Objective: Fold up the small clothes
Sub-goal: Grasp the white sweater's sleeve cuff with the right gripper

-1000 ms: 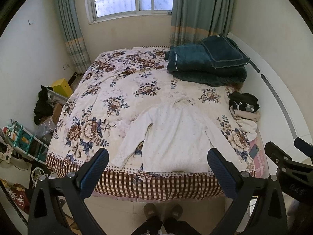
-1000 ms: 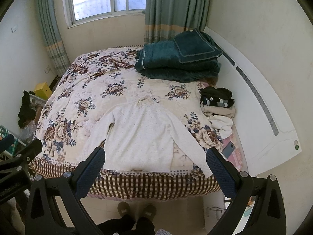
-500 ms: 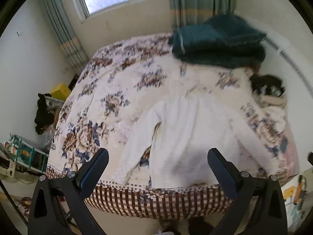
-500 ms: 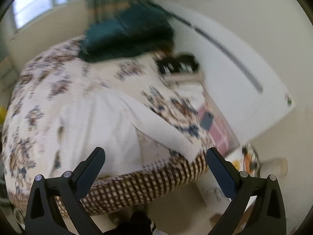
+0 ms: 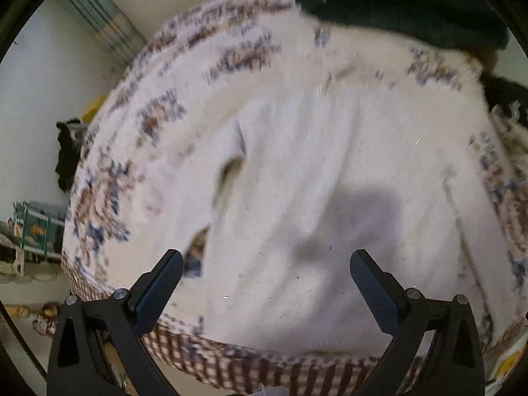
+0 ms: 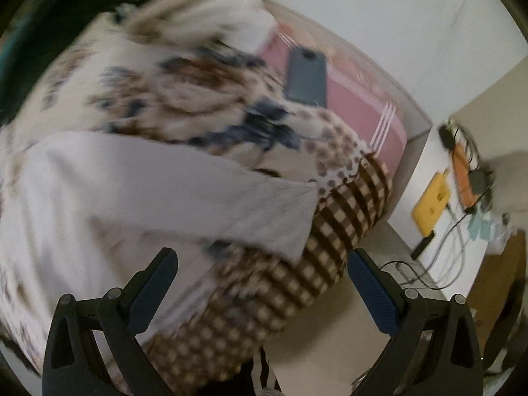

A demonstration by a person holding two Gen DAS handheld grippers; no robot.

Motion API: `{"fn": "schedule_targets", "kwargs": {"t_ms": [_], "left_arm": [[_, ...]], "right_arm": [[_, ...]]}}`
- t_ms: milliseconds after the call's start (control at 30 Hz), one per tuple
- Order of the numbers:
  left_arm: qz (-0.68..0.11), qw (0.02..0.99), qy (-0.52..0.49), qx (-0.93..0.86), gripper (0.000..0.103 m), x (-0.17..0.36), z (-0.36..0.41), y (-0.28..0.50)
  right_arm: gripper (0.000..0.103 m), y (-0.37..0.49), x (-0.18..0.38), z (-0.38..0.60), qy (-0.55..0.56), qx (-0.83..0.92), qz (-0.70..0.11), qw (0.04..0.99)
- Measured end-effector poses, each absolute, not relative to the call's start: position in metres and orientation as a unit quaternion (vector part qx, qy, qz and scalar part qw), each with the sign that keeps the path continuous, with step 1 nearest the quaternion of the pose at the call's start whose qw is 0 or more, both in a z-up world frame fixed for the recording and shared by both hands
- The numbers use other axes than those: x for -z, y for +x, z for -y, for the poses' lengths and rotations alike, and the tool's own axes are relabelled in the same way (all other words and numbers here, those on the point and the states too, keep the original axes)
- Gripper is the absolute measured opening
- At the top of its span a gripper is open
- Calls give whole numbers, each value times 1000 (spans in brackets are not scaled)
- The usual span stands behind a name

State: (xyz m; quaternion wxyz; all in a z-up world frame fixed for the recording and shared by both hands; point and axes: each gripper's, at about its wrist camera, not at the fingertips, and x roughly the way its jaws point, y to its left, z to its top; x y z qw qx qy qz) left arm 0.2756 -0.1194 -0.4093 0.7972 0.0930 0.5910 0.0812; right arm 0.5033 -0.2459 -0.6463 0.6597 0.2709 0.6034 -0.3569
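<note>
A small white long-sleeved sweater [image 5: 323,204] lies flat on the floral bedspread [image 5: 184,105]. My left gripper [image 5: 265,269] is open and empty, hovering close above the sweater's lower body near the hem. In the right wrist view the sweater's right sleeve [image 6: 184,194] runs out to its cuff at the bed's corner. My right gripper [image 6: 262,269] is open and empty, just above and in front of that cuff, over the checked bed border [image 6: 316,250]. Both views are motion-blurred.
A folded teal blanket [image 5: 406,3] lies at the head of the bed. A dark phone [image 6: 307,77] rests on a pink sheet [image 6: 356,105] by the wall. A yellow box [image 6: 432,203] and cables lie on the floor at right. Clutter stands on the floor at left [image 5: 36,224].
Both grippers have dropped toward the bed. The left one closed in on the sweater's body; the right one swung right to the sleeve cuff at the bed corner. Both stayed open.
</note>
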Motion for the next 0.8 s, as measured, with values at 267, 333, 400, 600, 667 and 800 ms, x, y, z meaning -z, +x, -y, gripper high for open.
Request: {"fn": "schedule_targets", "kwargs": {"t_ms": [267, 333, 400, 600, 667, 800], "left_arm": [[-623, 768, 119, -88, 103, 504, 145, 301], [-627, 765, 118, -86, 103, 517, 148, 308], [-629, 764, 120, -85, 103, 526, 152, 313], [-623, 769, 126, -65, 103, 531, 171, 322], [-618, 774, 128, -52, 103, 529, 177, 323], [-613, 777, 140, -33, 103, 531, 188, 325]], "right_arm": [[99, 477, 791, 320, 396, 399, -607, 561], [84, 474, 806, 323, 426, 391, -597, 557], [49, 478, 809, 324, 429, 387, -584, 570], [8, 500, 758, 336, 343, 397, -552, 648], [8, 505, 734, 352, 312, 416, -529, 671], [9, 529, 714, 392, 281, 442, -513, 680]]}}
